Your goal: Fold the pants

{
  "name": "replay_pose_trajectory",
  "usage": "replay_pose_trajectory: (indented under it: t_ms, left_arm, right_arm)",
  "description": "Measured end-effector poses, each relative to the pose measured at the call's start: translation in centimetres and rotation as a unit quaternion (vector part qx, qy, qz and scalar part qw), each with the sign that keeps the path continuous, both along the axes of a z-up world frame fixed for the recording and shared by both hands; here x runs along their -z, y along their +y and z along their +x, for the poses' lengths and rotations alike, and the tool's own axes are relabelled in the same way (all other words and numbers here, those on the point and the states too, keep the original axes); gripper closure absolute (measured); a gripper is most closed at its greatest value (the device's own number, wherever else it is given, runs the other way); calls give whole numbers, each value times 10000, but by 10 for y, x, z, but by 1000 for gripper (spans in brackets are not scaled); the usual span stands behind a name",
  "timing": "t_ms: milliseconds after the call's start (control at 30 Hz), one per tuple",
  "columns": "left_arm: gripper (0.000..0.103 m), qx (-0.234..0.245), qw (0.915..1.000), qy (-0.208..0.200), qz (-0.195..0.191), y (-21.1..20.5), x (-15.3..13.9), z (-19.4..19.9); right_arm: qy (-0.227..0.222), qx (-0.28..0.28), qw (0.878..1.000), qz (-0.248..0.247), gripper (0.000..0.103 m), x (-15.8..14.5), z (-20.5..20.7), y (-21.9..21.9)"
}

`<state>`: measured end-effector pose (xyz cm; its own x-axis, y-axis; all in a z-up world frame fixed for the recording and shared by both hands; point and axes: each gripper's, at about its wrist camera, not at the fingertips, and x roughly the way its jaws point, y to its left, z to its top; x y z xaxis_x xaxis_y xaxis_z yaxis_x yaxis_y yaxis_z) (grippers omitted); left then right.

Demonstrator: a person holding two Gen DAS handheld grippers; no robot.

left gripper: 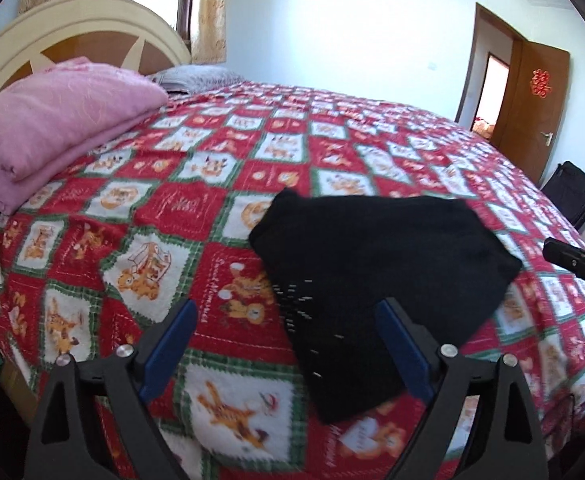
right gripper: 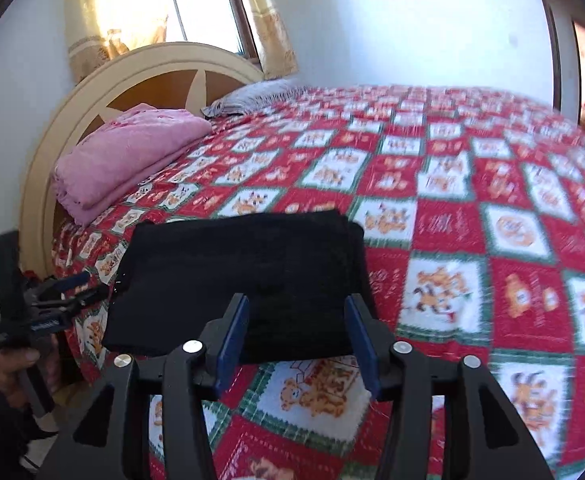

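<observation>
The black pants [left gripper: 376, 256] lie folded into a compact stack on the red patterned bedspread [left gripper: 196, 208]. They also show in the right wrist view [right gripper: 244, 272]. My left gripper [left gripper: 288, 320] is open and empty, held just above the near left part of the pants. My right gripper [right gripper: 296, 312] is open and empty, held over the near edge of the folded stack. The right gripper shows at the right edge of the left wrist view [left gripper: 576, 264]. The left gripper shows at the left edge of the right wrist view [right gripper: 52, 300].
A folded pink blanket [left gripper: 60, 120] lies at the head of the bed by the cream headboard [left gripper: 72, 28]. A grey pillow [left gripper: 196, 76] lies beside it. A wooden door [left gripper: 532, 104] stands open at the far right, with a dark bag [left gripper: 572, 192] on the floor.
</observation>
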<state>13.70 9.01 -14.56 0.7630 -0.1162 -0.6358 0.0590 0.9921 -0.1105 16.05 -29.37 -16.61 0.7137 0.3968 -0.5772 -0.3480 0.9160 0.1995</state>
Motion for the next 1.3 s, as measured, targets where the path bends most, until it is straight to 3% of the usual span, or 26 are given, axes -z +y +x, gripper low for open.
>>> replay_pose_trajectory:
  t_ms: [200,333,567,1033,1300]
  left_arm:
    - [6,-26,9996,-293,47,-9,-21,-24]
    - [1,-86,9986,-507,81,-10,-32,-36]
    - [0,-169,9973,-707,94,-7,-40,-46]
    - [0,-124,9986,-502,93,-10,-21,-29]
    - [0,-163,9997,-152,81,-7,15,21]
  right_arm:
    - [-391,68,9992,-23,45,-24,-32,-4]
    - [-749,195,9970,-36,31,-38,-46,-7]
    - [-920,250,9954,68,31,-48,-53,-9]
    - [-558,263,9981,37,31,-21,-31,-8]
    - [261,307,9991,118,31,23,34,-11]
